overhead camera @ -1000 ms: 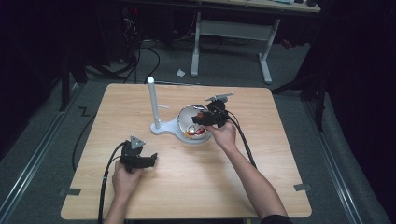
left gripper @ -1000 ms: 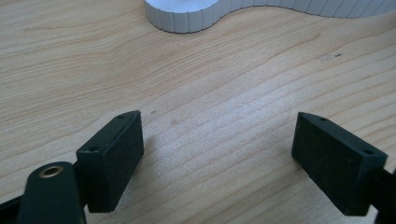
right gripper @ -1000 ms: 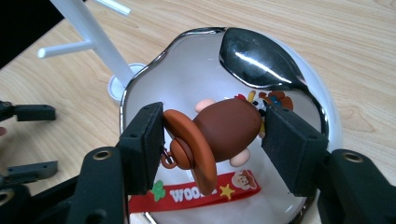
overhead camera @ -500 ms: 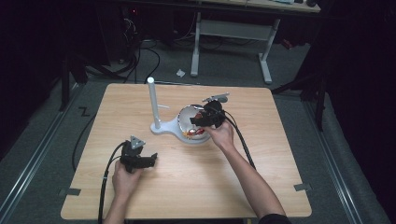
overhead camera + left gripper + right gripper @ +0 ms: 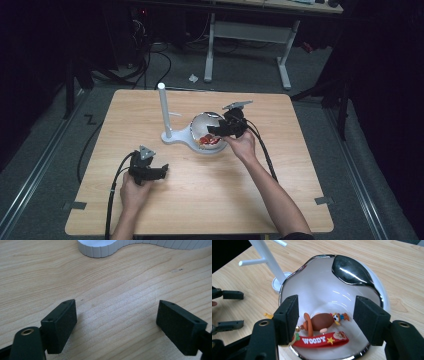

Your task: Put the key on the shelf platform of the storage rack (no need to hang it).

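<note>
The right tool [image 5: 325, 320] is held over a shiny bowl [image 5: 352, 272] near the middle of the worktop [image 5: 300, 200], its jaws spread wide and nothing gripped. A keychain [image 5: 322, 322] with a brown figure and a red "WOODY" strap is seen lying in the bowl's near part, between and just beyond the two jaws. The left tool [image 5: 117, 322] is kept low over bare wood with its jaws wide apart, near the white stand [image 5: 164, 111].
</note>
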